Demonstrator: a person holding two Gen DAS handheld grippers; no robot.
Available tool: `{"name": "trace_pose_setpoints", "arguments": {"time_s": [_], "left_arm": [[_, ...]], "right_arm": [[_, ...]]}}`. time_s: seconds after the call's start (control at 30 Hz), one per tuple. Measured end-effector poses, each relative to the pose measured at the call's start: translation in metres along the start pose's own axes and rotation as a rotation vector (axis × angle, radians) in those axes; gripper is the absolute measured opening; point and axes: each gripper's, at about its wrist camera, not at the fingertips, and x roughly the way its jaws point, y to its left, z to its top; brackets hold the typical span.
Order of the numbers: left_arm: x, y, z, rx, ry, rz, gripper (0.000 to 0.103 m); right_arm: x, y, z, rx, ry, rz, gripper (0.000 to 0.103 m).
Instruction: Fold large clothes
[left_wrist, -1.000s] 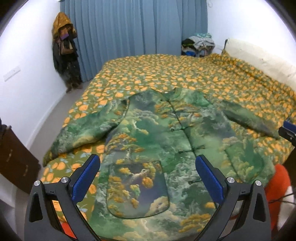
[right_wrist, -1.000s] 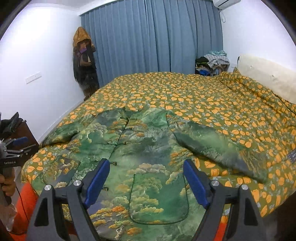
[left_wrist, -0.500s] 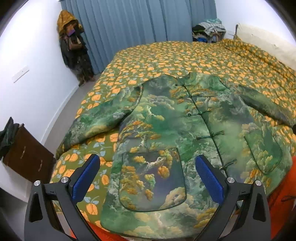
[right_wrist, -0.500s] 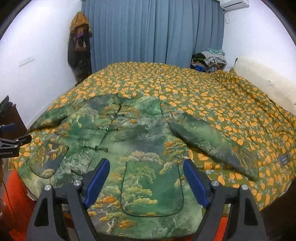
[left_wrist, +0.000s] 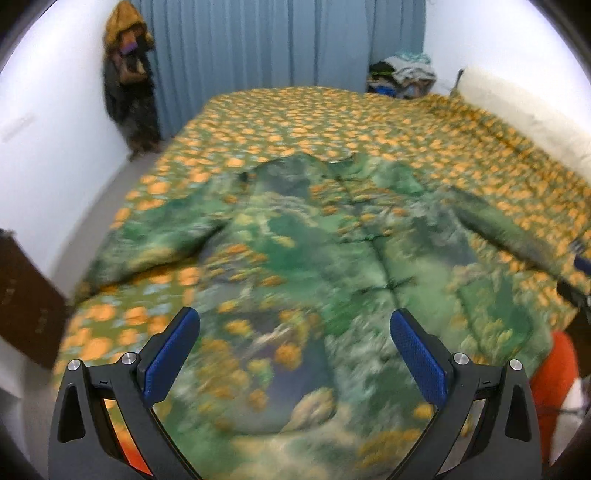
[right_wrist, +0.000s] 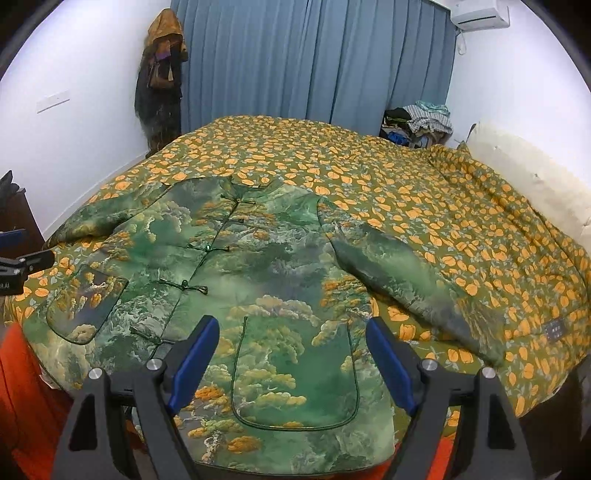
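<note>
A large green jacket (right_wrist: 258, 266) with a landscape print and knot buttons lies flat, front up, on the bed, both sleeves spread out to the sides. Its hem hangs at the bed's near edge. My right gripper (right_wrist: 291, 336) hovers open above the jacket's right patch pocket (right_wrist: 295, 373), with nothing between its blue pads. My left gripper (left_wrist: 293, 328) is open too, over the left pocket (left_wrist: 280, 373) of the jacket (left_wrist: 332, 266); that view is blurred. The left gripper's tool (right_wrist: 18, 258) shows at the left edge of the right wrist view.
The bed carries a green bedspread (right_wrist: 406, 177) with orange flowers. A cream pillow (right_wrist: 535, 173) lies at the right. Blue curtains (right_wrist: 314, 62) hang behind; clothes are piled (right_wrist: 421, 122) in the far corner. A dark cabinet (left_wrist: 22, 295) stands left; hung clothes (right_wrist: 162, 74) are on the wall.
The left wrist view has swung and dropped closer to the jacket, and is now blurred. The right wrist view has rolled a little; the jacket lies unchanged. Both grippers stay open.
</note>
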Motion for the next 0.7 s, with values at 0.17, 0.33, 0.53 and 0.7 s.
{"name": "trace_pose_setpoints", "arguments": {"time_s": [0.17, 0.33, 0.53, 0.7], "left_arm": [[0.105, -0.02, 0.029, 0.009, 0.032, -0.007, 0.103], [0.227, -0.04, 0.009, 0.131, 0.274, 0.005, 0.103], [0.216, -0.02, 0.0, 0.04, 0.184, -0.09, 0.103], [0.216, -0.023, -0.001, 0.052, 0.183, -0.077, 0.103]], "right_arm": [[0.005, -0.004, -0.001, 0.044, 0.017, 0.026, 0.083], [-0.005, -0.006, -0.006, 0.063, 0.014, 0.032, 0.083], [-0.007, -0.011, -0.009, 0.057, 0.007, 0.029, 0.083], [0.002, -0.018, -0.008, 0.117, -0.011, 0.065, 0.083]]}}
